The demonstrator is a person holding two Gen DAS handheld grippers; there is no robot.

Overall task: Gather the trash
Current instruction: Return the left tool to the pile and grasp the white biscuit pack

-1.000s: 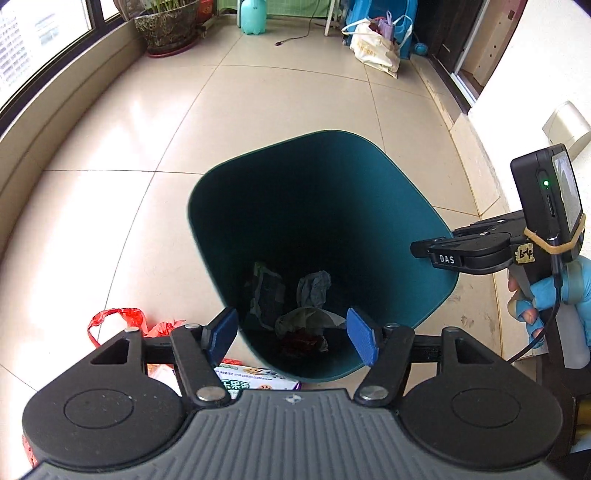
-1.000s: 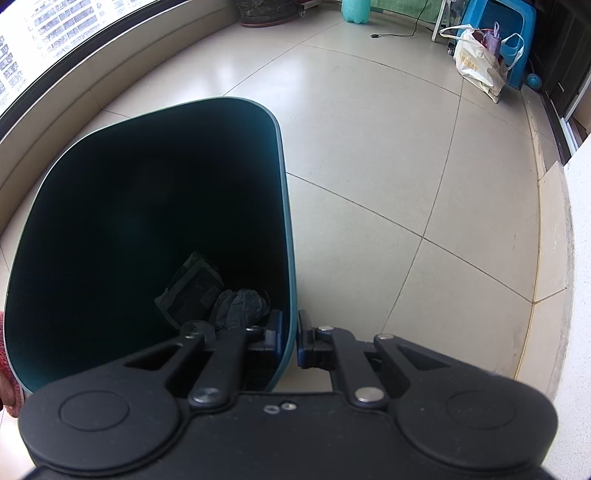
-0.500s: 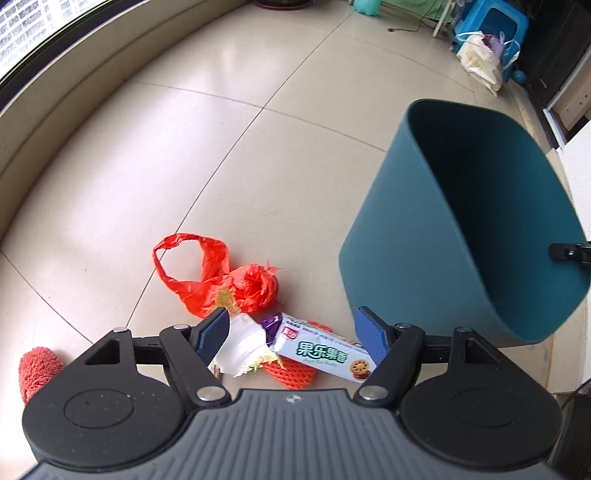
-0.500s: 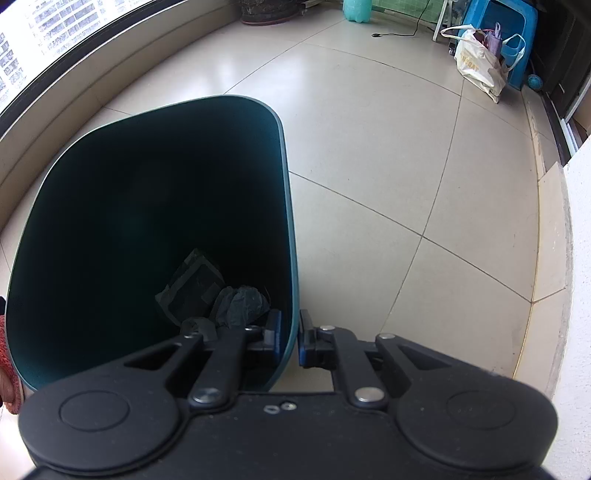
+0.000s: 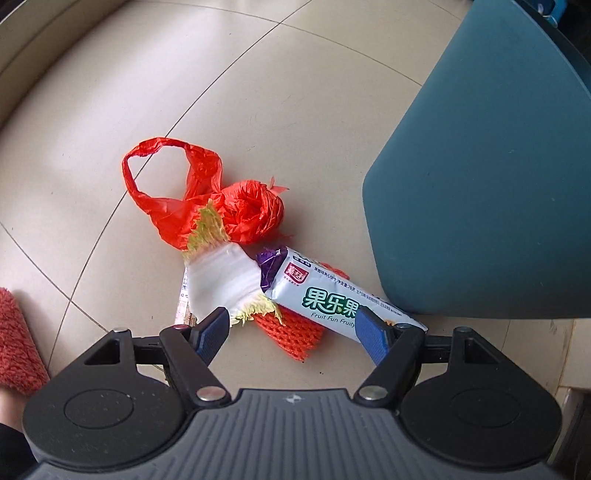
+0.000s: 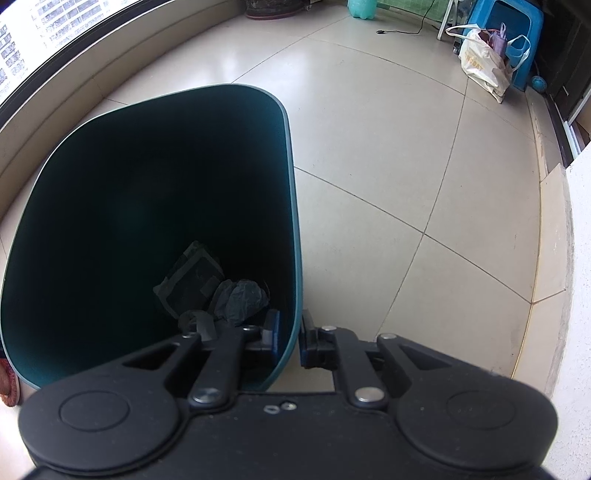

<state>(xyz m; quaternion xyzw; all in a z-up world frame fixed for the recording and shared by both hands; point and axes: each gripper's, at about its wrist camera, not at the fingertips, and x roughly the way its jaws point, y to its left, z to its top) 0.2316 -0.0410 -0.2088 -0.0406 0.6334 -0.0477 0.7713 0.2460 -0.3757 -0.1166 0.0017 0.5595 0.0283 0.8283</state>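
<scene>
A pile of litter lies on the tiled floor beside the teal bin (image 5: 480,184): a white and green biscuit wrapper (image 5: 332,299), a red foam net (image 5: 295,332) under it, a crumpled white wrapper with yellow fringe (image 5: 221,280) and a red plastic bag (image 5: 221,206). My left gripper (image 5: 291,332) hangs open just above the net and the wrapper's near end, pressing on nothing. My right gripper (image 6: 290,341) is shut on the bin's rim (image 6: 291,258), one pad inside and one outside. Dark crumpled trash (image 6: 218,291) sits at the bin's bottom.
A red fuzzy slipper (image 5: 14,343) sits at the left edge. Far across the floor are a white tote bag (image 6: 484,66), a blue stool (image 6: 517,22), a green bottle (image 6: 362,7) and a black cable (image 6: 402,31). A low ledge under the window (image 6: 92,74) curves along the left.
My left gripper swung from over the bin's mouth down and left to the litter pile, which now looks closer. Its jaws spread a little wider. The right gripper kept its hold on the rim.
</scene>
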